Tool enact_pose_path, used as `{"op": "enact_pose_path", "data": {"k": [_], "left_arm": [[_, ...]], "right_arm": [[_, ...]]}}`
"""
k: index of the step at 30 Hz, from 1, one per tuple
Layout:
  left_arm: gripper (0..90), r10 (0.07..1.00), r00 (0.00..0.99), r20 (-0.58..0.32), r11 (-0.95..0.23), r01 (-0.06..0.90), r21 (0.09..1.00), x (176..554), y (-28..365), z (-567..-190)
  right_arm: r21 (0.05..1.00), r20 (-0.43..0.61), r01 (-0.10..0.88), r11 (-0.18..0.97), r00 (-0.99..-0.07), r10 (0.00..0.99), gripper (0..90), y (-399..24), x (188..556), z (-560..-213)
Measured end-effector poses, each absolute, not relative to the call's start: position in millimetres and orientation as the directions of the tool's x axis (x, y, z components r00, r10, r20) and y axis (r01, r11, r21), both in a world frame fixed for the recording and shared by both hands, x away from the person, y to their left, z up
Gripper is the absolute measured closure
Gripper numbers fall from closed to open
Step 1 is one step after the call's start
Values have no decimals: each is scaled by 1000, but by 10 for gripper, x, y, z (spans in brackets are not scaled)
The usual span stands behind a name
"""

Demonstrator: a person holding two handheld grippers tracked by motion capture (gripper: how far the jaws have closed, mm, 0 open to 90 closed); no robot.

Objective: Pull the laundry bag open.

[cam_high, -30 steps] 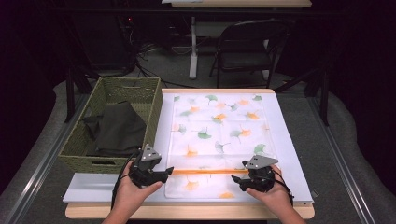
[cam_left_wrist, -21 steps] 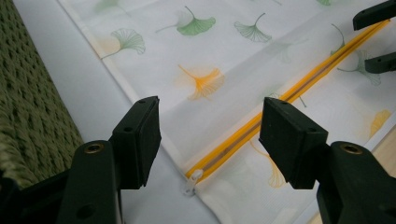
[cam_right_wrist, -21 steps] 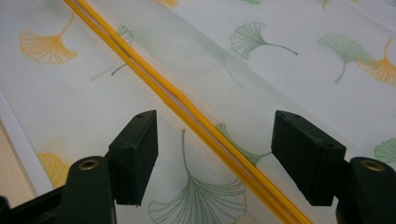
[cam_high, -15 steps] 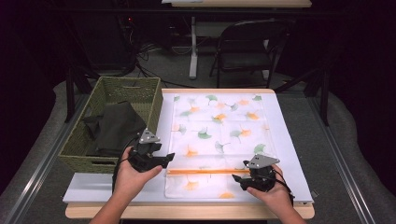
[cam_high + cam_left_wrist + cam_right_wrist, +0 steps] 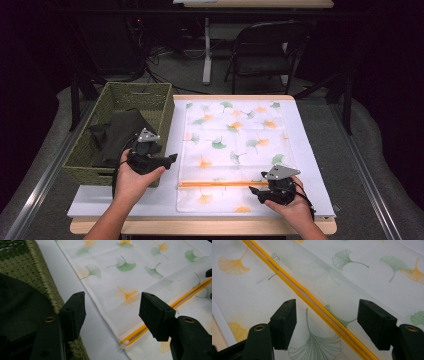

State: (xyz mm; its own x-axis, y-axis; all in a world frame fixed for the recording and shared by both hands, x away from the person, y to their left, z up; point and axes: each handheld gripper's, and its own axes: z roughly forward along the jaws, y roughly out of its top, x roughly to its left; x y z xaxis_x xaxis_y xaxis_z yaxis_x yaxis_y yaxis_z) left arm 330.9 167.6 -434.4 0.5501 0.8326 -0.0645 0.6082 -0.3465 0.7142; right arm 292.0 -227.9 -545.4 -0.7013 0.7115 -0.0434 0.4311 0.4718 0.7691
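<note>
A white mesh bag [image 5: 235, 135] printed with green and orange ginkgo leaves lies flat on the table, an orange zipper [image 5: 220, 184] running across near its front edge. My left gripper [image 5: 170, 159] hovers open and empty beside the basket's front right corner, left of the bag. In the left gripper view its jaws [image 5: 112, 307] stand apart above the bag's left edge, with the white zipper pull [image 5: 123, 347] below them. My right gripper [image 5: 254, 190] rests at the zipper's right part, open. In the right gripper view [image 5: 327, 312] the zipper [image 5: 312, 301] runs between its jaws, untouched.
A green woven basket [image 5: 95, 165] holding a dark garment [image 5: 120, 132] stands at the left of the table. A white board [image 5: 150, 200] lies under the bag. A folding chair [image 5: 265, 45] and a table leg stand beyond the far edge.
My left gripper has risen and moved away from the zipper's left end toward the basket. The right gripper and the bag have stayed where they were.
</note>
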Motion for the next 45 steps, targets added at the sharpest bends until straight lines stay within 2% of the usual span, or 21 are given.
{"op": "enact_pose_path", "data": {"k": [9,15,16,17,45], "left_arm": [[295,889,457,-33,-305,643,702,3432,1886,-4244],[287,889,457,-33,-305,643,702,3432,1886,-4244],[287,927,375,-25,-254,675,693,3534,2084,-4243],[257,927,375,-25,-254,675,693,3534,2084,-4243],[264,959,283,-29,-199,741,642,3872,2365,-4103]], "right_arm": [[770,-46,430,471,-699,714,317,-2285,2923,-5455],[770,-47,429,472,-700,713,317,-2286,2925,-5455],[770,-47,429,472,-700,713,317,-2286,2925,-5455],[770,-47,429,472,-700,713,317,-2286,2925,-5455],[767,-41,434,473,-702,711,321,-2290,2940,-5476]]}}
